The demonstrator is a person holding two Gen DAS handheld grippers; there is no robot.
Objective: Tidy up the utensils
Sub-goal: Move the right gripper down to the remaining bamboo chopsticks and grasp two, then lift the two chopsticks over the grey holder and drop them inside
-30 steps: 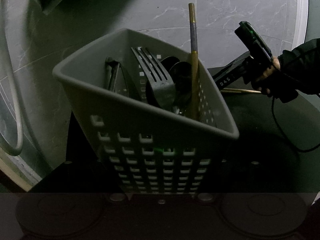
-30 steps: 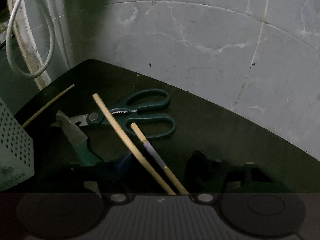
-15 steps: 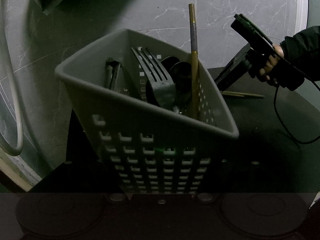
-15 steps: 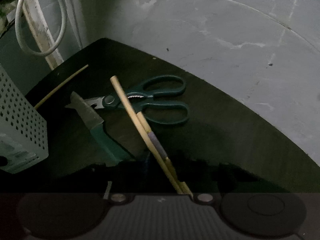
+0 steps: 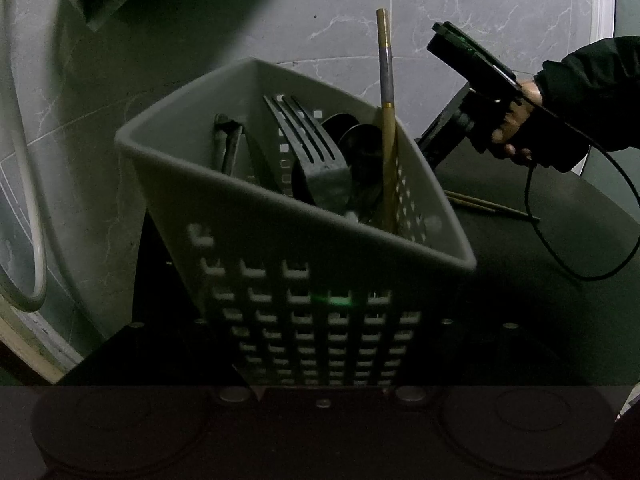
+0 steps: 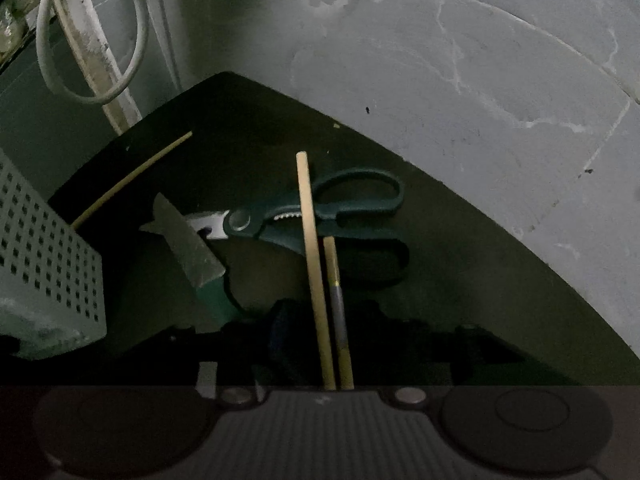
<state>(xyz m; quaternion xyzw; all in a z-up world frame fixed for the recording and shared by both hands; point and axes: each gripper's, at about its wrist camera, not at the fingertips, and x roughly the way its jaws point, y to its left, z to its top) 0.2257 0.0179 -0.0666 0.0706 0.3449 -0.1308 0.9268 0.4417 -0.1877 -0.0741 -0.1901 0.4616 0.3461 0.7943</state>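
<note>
A grey perforated utensil basket [image 5: 304, 240] fills the left wrist view, gripped at its base by my left gripper, whose fingers are hidden in the dark. It holds a black slotted spatula [image 5: 308, 148], dark spoons [image 5: 360, 148], tongs [image 5: 228, 144] and one chopstick [image 5: 386, 120]. My right gripper [image 5: 436, 148] is raised beside the basket's right rim. In the right wrist view two chopsticks [image 6: 316, 272] run forward from between the dark fingers. Green scissors [image 6: 320, 216] and a green-handled knife [image 6: 192, 252] lie on the dark table [image 6: 460, 280].
Another chopstick [image 6: 132, 180] lies on the table beside the basket [image 6: 44, 256]. A white cable loop [image 6: 92, 40] hangs at the left by the wall. Marble floor tiles [image 6: 440, 60] lie beyond the table edge. A black cable [image 5: 560, 240] trails from the right gripper.
My right gripper has risen and turned with the two chopsticks, which now point straight ahead. The basket has stayed almost still in my left gripper.
</note>
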